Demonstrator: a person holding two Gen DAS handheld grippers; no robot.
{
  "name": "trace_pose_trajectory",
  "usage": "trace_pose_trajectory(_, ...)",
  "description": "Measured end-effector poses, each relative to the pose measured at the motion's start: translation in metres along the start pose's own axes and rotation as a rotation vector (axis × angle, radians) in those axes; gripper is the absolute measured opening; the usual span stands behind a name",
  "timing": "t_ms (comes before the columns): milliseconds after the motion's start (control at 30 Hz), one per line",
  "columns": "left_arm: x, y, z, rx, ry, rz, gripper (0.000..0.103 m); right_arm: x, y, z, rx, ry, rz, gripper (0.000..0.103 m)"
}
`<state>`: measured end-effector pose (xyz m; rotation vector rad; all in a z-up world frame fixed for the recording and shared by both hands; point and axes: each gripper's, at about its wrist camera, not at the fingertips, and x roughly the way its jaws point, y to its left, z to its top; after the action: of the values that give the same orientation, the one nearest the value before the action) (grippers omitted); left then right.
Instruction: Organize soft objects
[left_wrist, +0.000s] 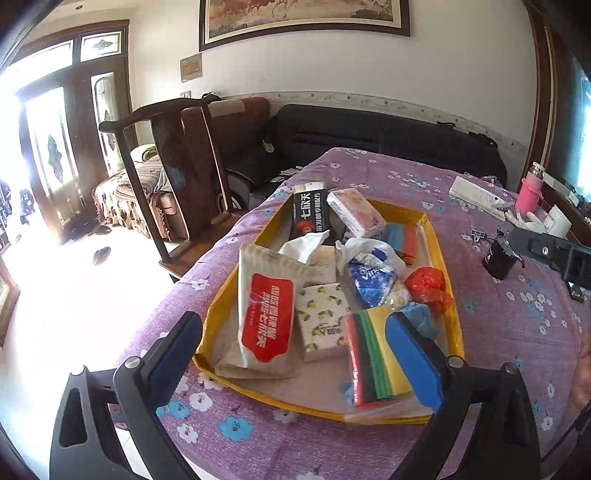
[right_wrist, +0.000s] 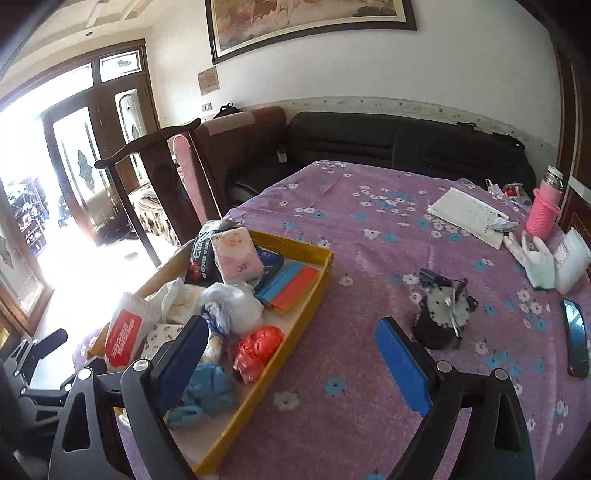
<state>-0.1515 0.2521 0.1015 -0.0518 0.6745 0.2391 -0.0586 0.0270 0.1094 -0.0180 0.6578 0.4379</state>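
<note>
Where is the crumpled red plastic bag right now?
The crumpled red plastic bag lies inside the yellow-rimmed tray, against its right wall in both views, between the white plastic bag and the blue cloth.

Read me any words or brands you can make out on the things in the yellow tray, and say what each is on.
"七欣天": black packet, in white characters.
"Vin", the rest hidden in folds: blue-and-white bag.
Red-labelled tissue pack: white Chinese characters, too blurred to read.
Lemon-print pack and pink pack: print too small to read.
</note>
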Motion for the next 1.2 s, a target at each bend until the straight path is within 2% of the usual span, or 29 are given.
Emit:
trace_pose_trajectory(133,-0.018,-0.030,0.003,0.049,-0.031,0.036,0.099,-0.027,-0.023,-0.021,0.017,-0.035,-0.017,0.095)
trace_pose_trajectory(300,-0.033,-0.071,0.009,0.108,-0.059,0.064,0.099,-0.051,-0.056,-0.046,0.053,-0.066,-0.087,0.096)
trace_pose_trajectory(467,-0.047,-0.109,0.009,0.178,-0.092,0.089,0.099,-0.065,-0.083,-0.067,0.155,-0.088,-0.078,0.097)
trace_pose_trajectory(567,-0.056,-0.126,0.005,0.214,-0.120,0.114,0.100,-0.071,-0.087,-0.075,0.163,-0.102,-0.088,0.097)
trace_pose_trajectory(767,-0.072,-0.141,0.005,0.232,-0.174,0.170,0.101,-0.080,-0.070,-0.085,0.083,-0.134,-0.128,0.098)
trace_pose_trajectory(933,-0.088,-0.136,0.007,0.192,-0.250,0.222,0.103,-0.080,-0.049,-0.092,0.011,-0.141,-0.138,0.099)
trace_pose_trajectory(1000,-0.101,-0.128,0.009,0.150,-0.308,0.241,0.103,-0.081,-0.041,-0.094,-0.009,-0.152,-0.149,0.099)
trace_pose_trajectory(1200,-0.156,-0.083,0.006,-0.050,-0.582,0.227,0.103,-0.080,-0.034,-0.097,0.012,-0.171,-0.153,0.100)
